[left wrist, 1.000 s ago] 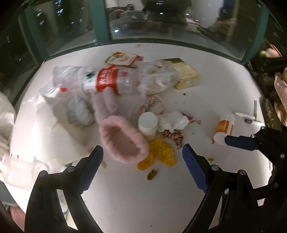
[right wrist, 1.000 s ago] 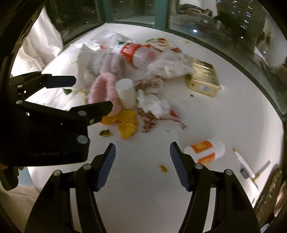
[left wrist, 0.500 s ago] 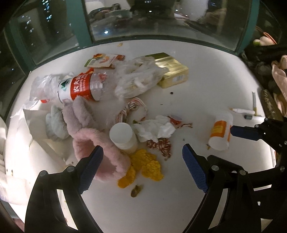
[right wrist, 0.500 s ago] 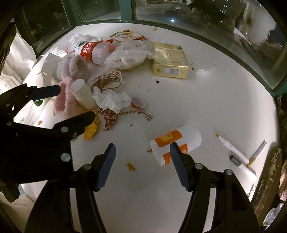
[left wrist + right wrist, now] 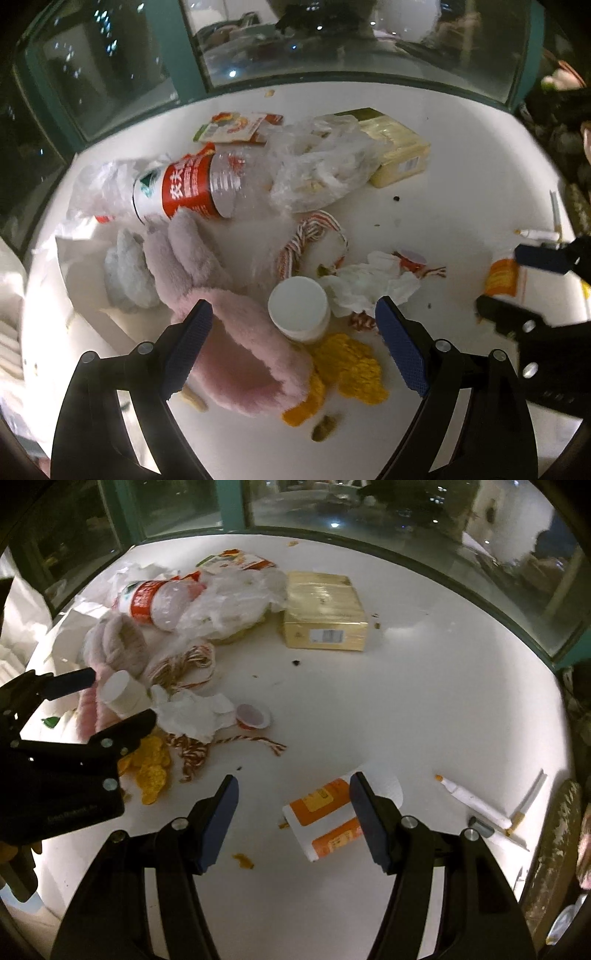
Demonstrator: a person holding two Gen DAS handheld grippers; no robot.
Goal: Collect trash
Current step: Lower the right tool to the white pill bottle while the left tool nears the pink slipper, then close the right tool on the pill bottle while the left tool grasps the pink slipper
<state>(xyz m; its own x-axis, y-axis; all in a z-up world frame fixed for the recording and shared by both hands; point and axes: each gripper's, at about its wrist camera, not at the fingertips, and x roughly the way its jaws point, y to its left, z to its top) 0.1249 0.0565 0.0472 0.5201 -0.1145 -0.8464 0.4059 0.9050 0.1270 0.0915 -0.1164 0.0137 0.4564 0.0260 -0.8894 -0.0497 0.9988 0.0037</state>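
A heap of trash lies on the white round table [image 5: 424, 701]. My left gripper [image 5: 295, 347] stands open above a small white bottle [image 5: 298, 308], a pink fluffy slipper [image 5: 240, 354] and yellow peel [image 5: 347, 365]; nothing is held. In the right wrist view the left gripper [image 5: 103, 701] straddles the same white bottle [image 5: 122, 694]. My right gripper [image 5: 293, 821] is open over a white and orange bottle [image 5: 325, 816] lying on its side, close to the right finger. The pads do not press on it. The left wrist view shows the right gripper [image 5: 513, 280] around that bottle [image 5: 502, 277].
Behind are a clear water bottle with a red label [image 5: 192, 188], a plastic bag [image 5: 317, 166], a yellow box [image 5: 323, 613], crumpled tissue [image 5: 192, 712], red-white string [image 5: 310, 236] and a snack wrapper [image 5: 236, 127]. A marker pen [image 5: 472, 801] lies right. Glass windows [image 5: 369, 520] ring the table.
Both grippers have sunk toward the table. The left one has come over the white bottle and slipper. The right one has swung right until the orange bottle lies between its fingers.
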